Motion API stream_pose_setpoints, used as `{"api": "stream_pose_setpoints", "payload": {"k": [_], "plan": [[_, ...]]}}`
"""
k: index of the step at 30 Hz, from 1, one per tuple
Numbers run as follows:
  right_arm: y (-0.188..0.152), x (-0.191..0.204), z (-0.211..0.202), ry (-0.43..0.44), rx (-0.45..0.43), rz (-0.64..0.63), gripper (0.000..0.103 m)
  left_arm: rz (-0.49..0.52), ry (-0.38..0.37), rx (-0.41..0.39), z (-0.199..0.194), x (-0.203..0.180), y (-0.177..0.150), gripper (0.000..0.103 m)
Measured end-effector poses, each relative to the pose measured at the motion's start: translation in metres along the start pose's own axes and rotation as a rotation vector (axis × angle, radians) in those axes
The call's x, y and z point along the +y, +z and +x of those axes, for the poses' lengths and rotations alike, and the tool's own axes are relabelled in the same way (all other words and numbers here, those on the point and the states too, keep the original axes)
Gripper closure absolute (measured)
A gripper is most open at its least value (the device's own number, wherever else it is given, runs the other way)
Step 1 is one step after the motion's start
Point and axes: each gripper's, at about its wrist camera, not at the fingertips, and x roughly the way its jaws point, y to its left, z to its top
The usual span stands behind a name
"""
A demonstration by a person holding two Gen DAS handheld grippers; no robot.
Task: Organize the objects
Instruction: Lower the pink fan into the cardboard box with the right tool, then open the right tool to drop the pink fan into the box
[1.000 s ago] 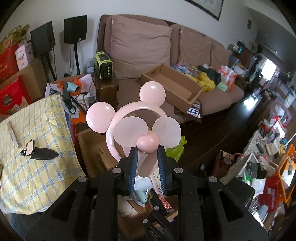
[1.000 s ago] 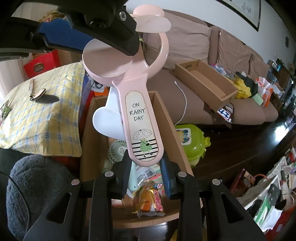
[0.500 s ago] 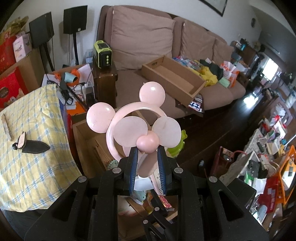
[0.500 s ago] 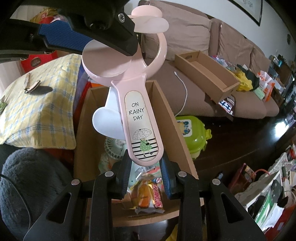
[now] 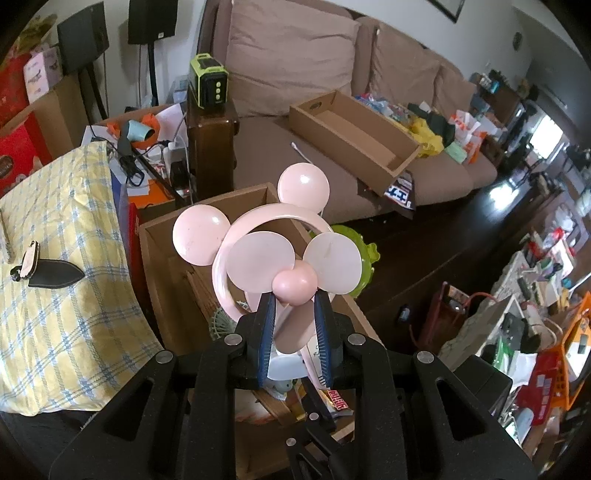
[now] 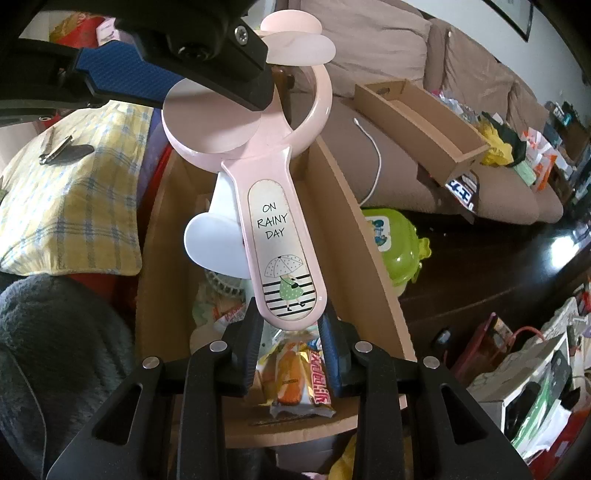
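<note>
Left wrist view shows the left tongs (image 5: 294, 317) clamped on a blade below the round hub of one pink hand fan (image 5: 275, 254), which has two mouse ears on its ring. Right wrist view shows the right tongs (image 6: 291, 330) clamped on the bottom end of the same fan's handle (image 6: 281, 254), printed "ON RAINY DAY". So the fan hangs in the air between both tongs, directly above an open cardboard box (image 5: 162, 266).

Below the tongs, inside that box, lie one white fan (image 6: 221, 286), only partly seen, and snack wrappers (image 6: 301, 384); I cannot count the wrappers with certainty. One white heart-shaped piece (image 6: 214, 243) sticks out beside the handle.

Left of the tongs stands a surface with a yellow checked cloth (image 5: 55, 266) carrying a dark pouch (image 5: 53, 277). Just right of the box sits one green plastic container (image 6: 397, 247). Farther ahead is a brown sofa (image 5: 295, 66) with a second, shallow cardboard box (image 5: 354, 136) on its seat and a white cable (image 6: 375, 155) beside it. One green-and-black power unit (image 5: 208, 81) stands on a dark wooden stand ahead and left. Two black speakers (image 5: 151, 18) stand by the wall.
</note>
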Motion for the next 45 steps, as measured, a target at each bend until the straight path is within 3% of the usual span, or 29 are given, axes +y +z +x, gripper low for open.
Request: {"api": "stream_pose_setpoints", "payload": {"k": [23, 28, 39, 45], "plan": [[-0.009, 0.005, 0.027, 0.016, 0.083, -0.007, 0.074, -0.043, 0.005, 0.069, 0.028, 0.013, -0.008, 0.083], [-0.012, 0.005, 0.034, 0.014, 0.113, -0.017, 0.085, -0.043, 0.03, 0.067, 0.031, 0.015, -0.012, 0.083], [-0.017, 0.006, 0.045, 0.032, 0.141, -0.008, 0.085, -0.068, 0.004, 0.118, 0.047, 0.019, -0.015, 0.087], [-0.015, 0.003, 0.048, 0.046, 0.154, -0.003, 0.091, -0.082, -0.011, 0.135, 0.053, 0.02, -0.017, 0.088]]}}
